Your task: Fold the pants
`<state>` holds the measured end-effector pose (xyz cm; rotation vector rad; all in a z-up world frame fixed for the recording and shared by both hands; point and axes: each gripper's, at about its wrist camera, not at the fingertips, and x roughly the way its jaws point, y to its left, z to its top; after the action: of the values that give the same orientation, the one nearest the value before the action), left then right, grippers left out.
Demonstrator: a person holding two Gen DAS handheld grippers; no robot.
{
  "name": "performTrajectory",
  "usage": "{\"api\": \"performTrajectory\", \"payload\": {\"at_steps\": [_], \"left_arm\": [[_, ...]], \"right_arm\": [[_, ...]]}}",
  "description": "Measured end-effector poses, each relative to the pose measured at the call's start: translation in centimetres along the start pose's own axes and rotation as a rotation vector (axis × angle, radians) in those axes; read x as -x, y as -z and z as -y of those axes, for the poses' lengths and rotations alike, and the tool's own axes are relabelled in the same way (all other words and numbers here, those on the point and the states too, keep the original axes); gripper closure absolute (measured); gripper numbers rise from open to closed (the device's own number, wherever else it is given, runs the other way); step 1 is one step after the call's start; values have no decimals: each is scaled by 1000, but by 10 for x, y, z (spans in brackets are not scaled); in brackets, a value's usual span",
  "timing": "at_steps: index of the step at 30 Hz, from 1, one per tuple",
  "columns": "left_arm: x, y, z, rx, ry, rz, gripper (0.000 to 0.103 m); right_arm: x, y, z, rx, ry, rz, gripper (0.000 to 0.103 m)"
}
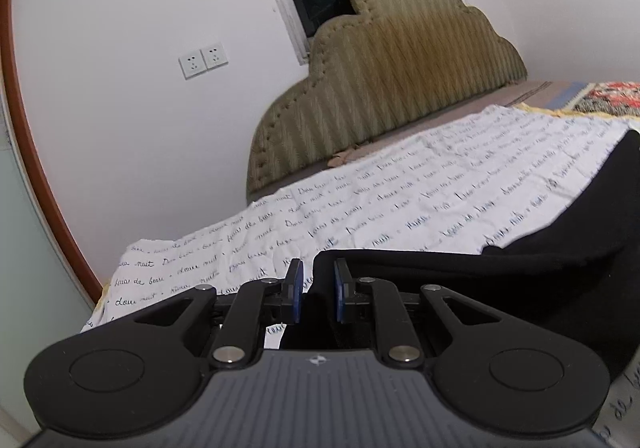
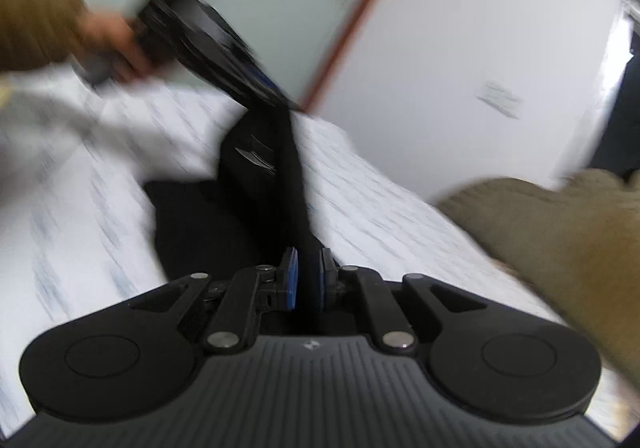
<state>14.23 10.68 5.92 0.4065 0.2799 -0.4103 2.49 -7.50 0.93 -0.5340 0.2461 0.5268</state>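
Pants [image 1: 520, 280], black, lie on the script-printed sheet [image 1: 360, 208] with one edge lifted between both grippers. We judge the fold under way. The left gripper [image 1: 318, 290] pinches dark cloth at its narrow jaws; the right gripper [image 2: 308, 276] is clamped on a taut strip. Next we must lay both ends down level.

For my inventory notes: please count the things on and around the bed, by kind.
Black pants: 1
White sheet with script print: 1
Striped headboard: 1
Wall sockets: 2
Grippers: 2, left gripper, right gripper
Total: 7
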Motion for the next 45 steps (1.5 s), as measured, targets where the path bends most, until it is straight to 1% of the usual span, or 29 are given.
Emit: {"api": "performTrajectory", "payload": {"at_steps": [1, 3, 5, 7, 8, 9, 11, 13, 14, 15, 17, 19, 21, 24, 25, 26, 28, 30, 32, 33, 34, 35, 37, 38, 40, 41, 42, 43, 45], "left_arm": [[-2, -2, -2, 7, -5, 1, 88], [-3, -3, -6, 22, -10, 5, 88], [1, -5, -7, 31, -7, 16, 88], [8, -5, -6, 30, 8, 37, 88], [11, -4, -5, 27, 17, 44, 88], [14, -3, -4, 23, 27, 50, 88], [19, 1, -3, 15, 38, 58, 88], [22, 7, -3, 9, 20, 56, 88], [23, 10, -6, 12, 12, 53, 88], [23, 14, -11, 26, 9, 47, 88], [24, 22, -21, 67, 10, 28, 88], [26, 31, -28, 100, 24, 9, 88], [28, 40, -28, 102, 40, -7, 88], [31, 51, -24, 107, 55, -42, 88], [32, 54, -24, 124, 46, -59, 88], [32, 56, -26, 147, 34, -74, 88], [33, 61, -33, 218, 33, -112, 88], [37, 65, -40, 294, 29, -158, 87], [39, 71, -43, 346, 18, -208, 84], [40, 74, -43, 358, 4, -234, 79], [41, 77, -43, 365, -5, -258, 69], [43, 80, -42, 371, -14, -275, 61], [48, 84, -40, 390, -36, -290, 19], [51, 85, -40, 409, -41, -286, 14], [55, 86, -44, 466, -17, -287, 13], [56, 86, -46, 507, 10, -300, 13], [55, 86, -49, 553, 44, -314, 13], [53, 87, -52, 597, 77, -327, 13], [48, 88, -52, 672, 137, -347, 13]], "right_arm": [[-16, -10, -9, 4, -34, -9, 96], [-58, -24, -26, 25, -89, -59, 98], [-102, -31, -37, 21, -149, -105, 99], [-143, -35, -46, 12, -189, -162, 99], [-164, -37, -49, 24, -187, -180, 99], [-182, -39, -52, 40, -166, -191, 99], [-212, -46, -55, 59, -114, -174, 100], [-234, -49, -53, 41, -44, -153, 100], [-239, -49, -49, 4, -27, -152, 99], [-240, -47, -47, -31, -31, -161, 99], [-218, -41, -45, -82, -83, -142, 99], [-180, -35, -47, -94, -159, -111, 99], [-133, -26, -51, -67, -191, -69, 99], [-77, -12, -52, -7, -162, -62, 99], [-65, -9, -50, 13, -128, -63, 98], [-59, -9, -49, 36, -86, -60, 98], [-61, -15, -52, 78, -42, -50, 97], [-68, -23, -55, 124, -27, -27, 87], [-77, -29, -71, 204, -29, -16, 68], [-86, -33, -83, 256, -28, -6, 67], [-94, -35, -96, 314, -19, 3, 67], [-104, -35, -109, 383, -8, 4, 67], [-123, -37, -127, 487, 22, -2, 67], [-134, -36, -135, 539, 48, -13, 67], [-156, -32, -148, 628, 76, -74, 69], [-164, -28, -151, 660, 75, -100, 76], [-168, -27, -151, 657, 68, -107, 85], [-171, -29, -150, 628, 53, -111, 98], [-168, -38, -140, 515, 35, -90, 99]]}}
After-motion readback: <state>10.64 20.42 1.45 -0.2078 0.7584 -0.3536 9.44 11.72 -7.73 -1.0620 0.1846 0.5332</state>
